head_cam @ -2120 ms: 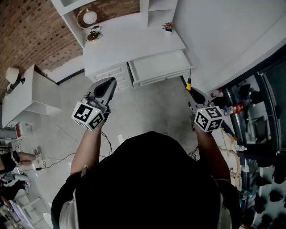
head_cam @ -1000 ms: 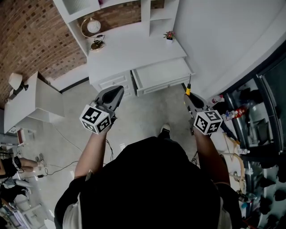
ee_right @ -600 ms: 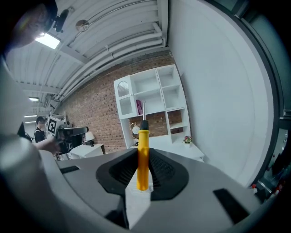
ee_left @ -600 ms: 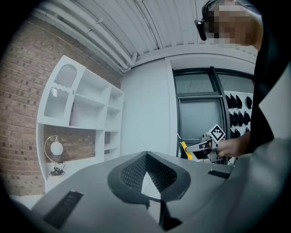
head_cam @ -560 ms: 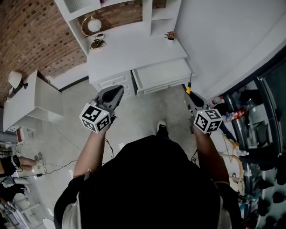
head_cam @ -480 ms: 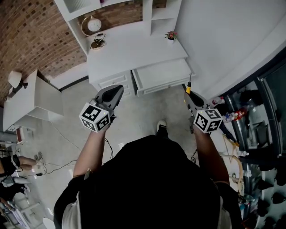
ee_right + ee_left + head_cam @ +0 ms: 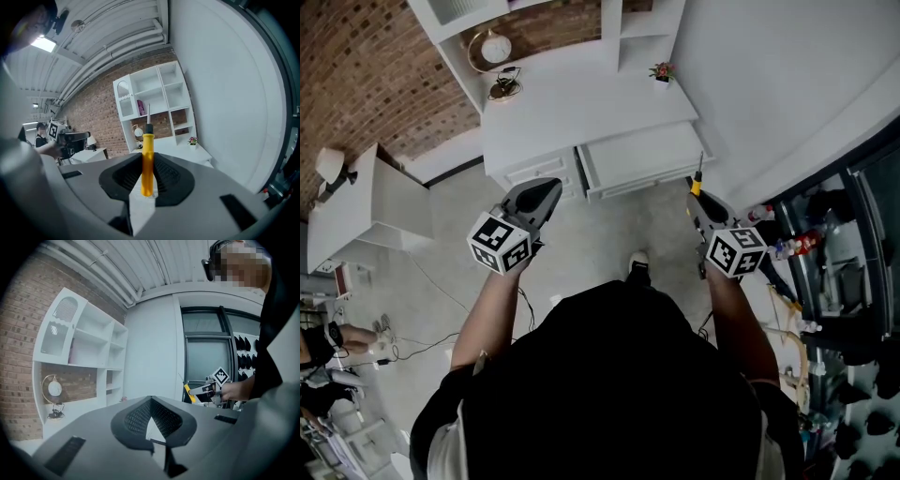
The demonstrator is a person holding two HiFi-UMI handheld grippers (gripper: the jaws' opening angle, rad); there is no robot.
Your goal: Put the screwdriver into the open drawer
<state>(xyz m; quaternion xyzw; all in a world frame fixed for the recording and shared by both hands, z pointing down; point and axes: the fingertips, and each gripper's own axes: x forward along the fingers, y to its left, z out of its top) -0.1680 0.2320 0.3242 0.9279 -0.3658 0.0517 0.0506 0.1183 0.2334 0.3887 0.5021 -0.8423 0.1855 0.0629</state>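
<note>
2 claws are raised in front of the person, both short of the white counter (image 7: 581,98). Only the head view shows me the open drawer (image 7: 642,155), a shallow white tray pulled out from under the counter's right half. The screwdriver (image 7: 696,184) is not in it. It sits in the right claw (image 7: 698,199), above the grey floor (image 7: 609,230), and its tip shows just by the drawer's right front corner. The right gripper view adds what the head view lacks: the smooth yellow handle is pinched between 2 black ribbed pads, with the black collar and thin metal shaft standing straight up past them. The left claw (image 7: 546,187) points at the small drawer fronts on the counter's left. In the left gripper view its ribbed pads meet at the tips with nothing between them, and I can see the other claw and the yellow handle far off at the right. A small potted plant (image 7: 662,71) stands at the counter's back right and a round gold-ringed clock (image 7: 494,47) at its back left, under white shelves against a red brick wall (image 7: 366,75). One shoe (image 7: 637,262) shows on the floor between the arms.
</note>
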